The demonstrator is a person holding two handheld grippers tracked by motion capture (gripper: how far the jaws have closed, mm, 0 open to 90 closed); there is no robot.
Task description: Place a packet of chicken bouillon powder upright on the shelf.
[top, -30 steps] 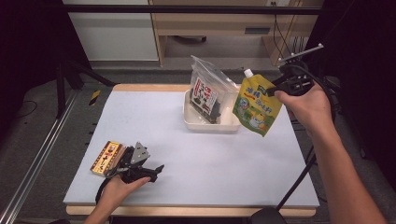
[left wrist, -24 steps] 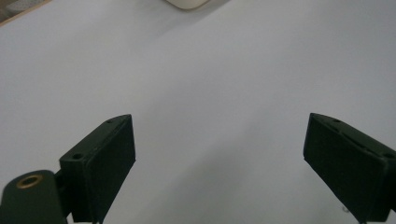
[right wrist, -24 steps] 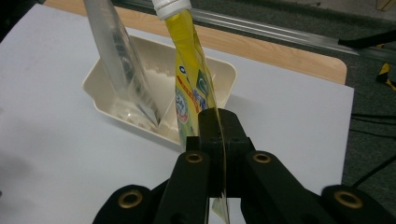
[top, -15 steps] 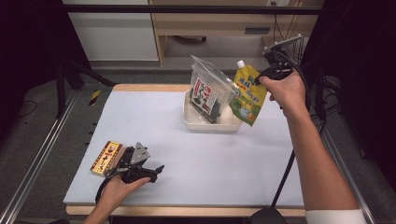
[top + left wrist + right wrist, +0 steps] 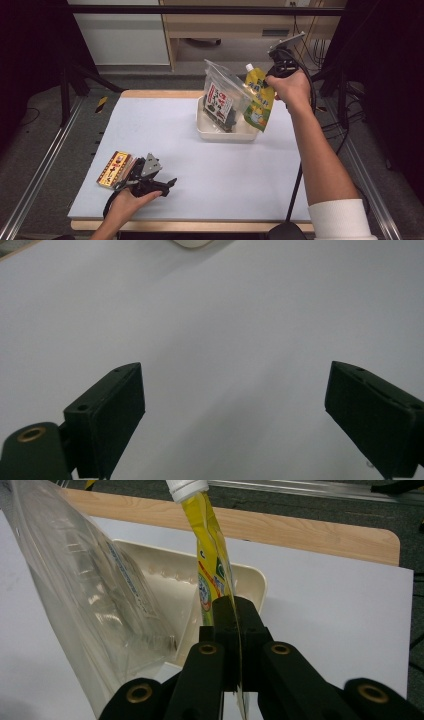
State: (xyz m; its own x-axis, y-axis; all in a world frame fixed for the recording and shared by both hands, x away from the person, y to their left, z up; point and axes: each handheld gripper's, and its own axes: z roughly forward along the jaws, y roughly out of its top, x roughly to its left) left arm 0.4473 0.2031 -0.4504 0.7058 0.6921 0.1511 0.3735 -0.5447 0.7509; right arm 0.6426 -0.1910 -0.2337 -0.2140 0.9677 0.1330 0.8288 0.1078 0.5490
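Observation:
A yellow spout pouch (image 5: 258, 102) with a white cap hangs from my right gripper (image 5: 271, 80), over the right end of a cream tray (image 5: 224, 134). In the right gripper view the jaws of the right gripper (image 5: 235, 617) are shut on the pouch's (image 5: 210, 555) edge, with the tray (image 5: 252, 577) beyond. A clear bag (image 5: 222, 97) with a dark printed packet stands in the tray, and its clear side (image 5: 95, 590) is close on the pouch's left. My left gripper (image 5: 167, 186) rests on the table near the front left. Its jaws (image 5: 235, 410) are open over bare white surface.
A small yellow and brown snack box (image 5: 115, 169) lies just left of the left gripper. The white table top (image 5: 200, 170) has a wooden rim at the back. Metal rails run along both sides, and a desk stands behind the table.
My right hand has carried the pouch left and slightly down, from off the table's right side to the tray's right end. The left gripper has stayed put.

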